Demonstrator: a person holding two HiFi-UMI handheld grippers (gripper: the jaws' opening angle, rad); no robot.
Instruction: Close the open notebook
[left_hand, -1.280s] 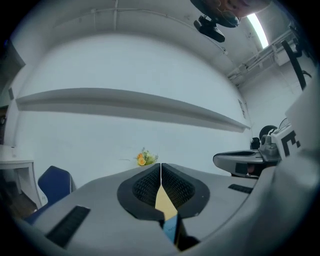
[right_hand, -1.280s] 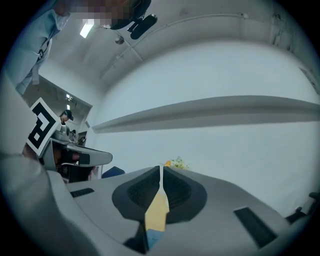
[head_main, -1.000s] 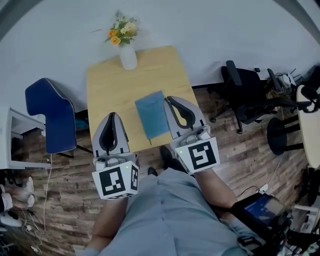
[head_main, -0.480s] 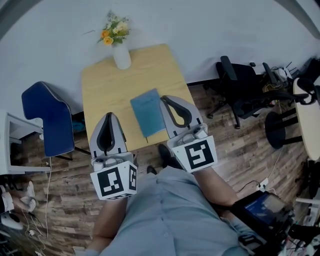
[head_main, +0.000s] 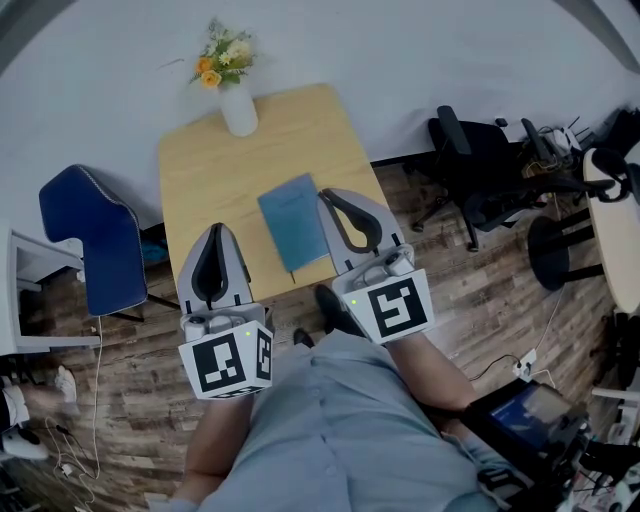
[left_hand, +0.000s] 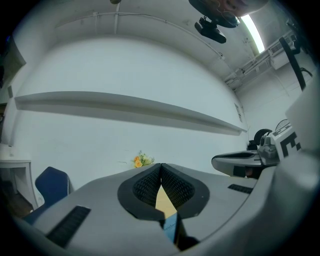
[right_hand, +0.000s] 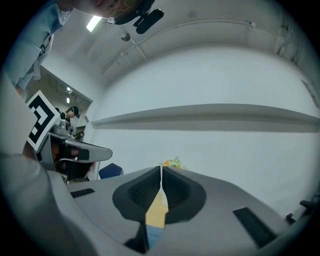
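**Blue notebook lies shut beside two closed hand-held grippers**

The head view takes in the whole scene. The left hand-held gripper (head_main: 218, 230) and the right hand-held gripper (head_main: 326, 195) are held over the near edge of the wooden worktop (head_main: 200, 170). The notebook (head_main: 293, 220) lies flat with its blue cover closed, between the two and just beside the right one's tip. A vase (head_main: 238, 108) of flowers stands well ahead of both. To the left gripper's left is a blue chair (head_main: 85, 235), and a black office chair (head_main: 480, 170) stands off to the right.

The gripper views add the detail of the jaws. On each gripper the ribbed pads (left_hand: 147, 187) meet at the tips with nothing between them. Behind the tips a gap shows a sliver of worktop and blue cover. Faint print on that cover is too small to read. The marker cubes carry black-and-white squares and no letters.
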